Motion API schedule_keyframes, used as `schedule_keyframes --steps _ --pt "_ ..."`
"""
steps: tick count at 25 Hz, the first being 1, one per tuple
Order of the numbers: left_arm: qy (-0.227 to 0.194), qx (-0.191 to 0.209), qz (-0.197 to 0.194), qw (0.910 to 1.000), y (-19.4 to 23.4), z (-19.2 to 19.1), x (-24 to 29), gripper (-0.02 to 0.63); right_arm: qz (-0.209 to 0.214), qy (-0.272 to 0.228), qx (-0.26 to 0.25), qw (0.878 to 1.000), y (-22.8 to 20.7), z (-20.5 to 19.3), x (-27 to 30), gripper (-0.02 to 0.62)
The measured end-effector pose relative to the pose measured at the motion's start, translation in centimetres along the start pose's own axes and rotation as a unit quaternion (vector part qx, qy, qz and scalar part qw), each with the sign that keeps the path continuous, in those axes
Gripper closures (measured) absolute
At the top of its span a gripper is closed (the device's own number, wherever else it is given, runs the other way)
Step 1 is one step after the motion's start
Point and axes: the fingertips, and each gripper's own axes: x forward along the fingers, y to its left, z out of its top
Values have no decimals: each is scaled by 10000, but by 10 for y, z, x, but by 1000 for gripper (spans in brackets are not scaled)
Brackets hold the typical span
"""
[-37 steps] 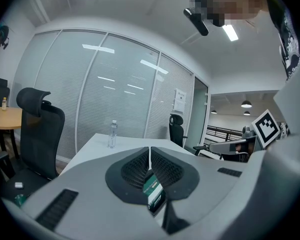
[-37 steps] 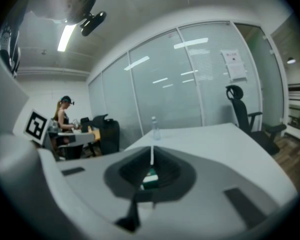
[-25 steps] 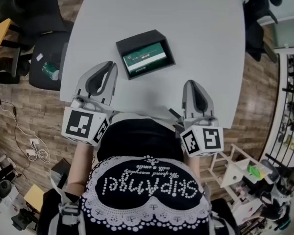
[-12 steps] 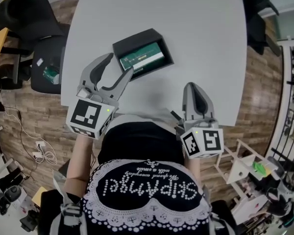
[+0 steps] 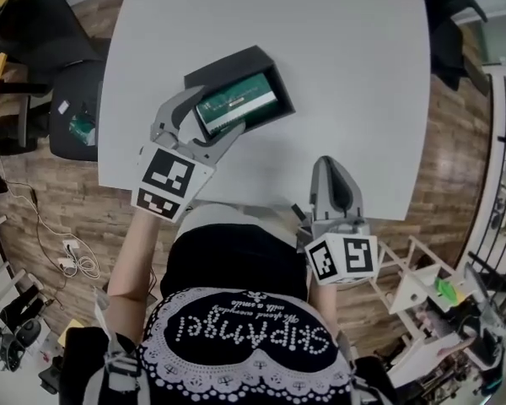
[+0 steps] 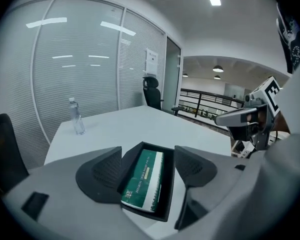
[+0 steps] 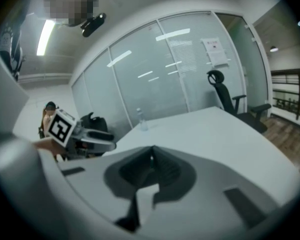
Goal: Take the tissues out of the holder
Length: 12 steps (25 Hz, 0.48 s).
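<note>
A black open-topped holder (image 5: 261, 62) lies on the white table (image 5: 346, 83) with a green tissue pack (image 5: 236, 104) inside. In the left gripper view, the pack (image 6: 145, 179) rests in the holder (image 6: 165, 204). My left gripper (image 5: 209, 118) is at the holder's near end. Its jaws have just been opening and now stand wide. The pack shows between them, and the pads (image 6: 102, 171) touch nothing. My right gripper (image 5: 327, 165) hangs over the table's near edge, shut and empty, its jaws meeting (image 7: 151, 166).
A clear water bottle (image 6: 77, 116) stands at the table's far side. Black office chairs (image 5: 34, 24) stand left of the table, and another (image 6: 151, 86) stands beyond it. A white shelf unit (image 5: 422, 289) stands at the lower right. Glass walls enclose the room.
My left gripper moved forward and down to the holder's near end, and its jaws went from shut to wide open. The right gripper sank slightly and stayed shut.
</note>
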Motion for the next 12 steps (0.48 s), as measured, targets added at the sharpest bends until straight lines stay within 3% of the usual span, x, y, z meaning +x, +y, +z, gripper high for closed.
schedule_keyframes --steps 12 --pt "867 300 -387 9950 -2 -41 62 258 -118 250 335 9991 -8 -28 5 559"
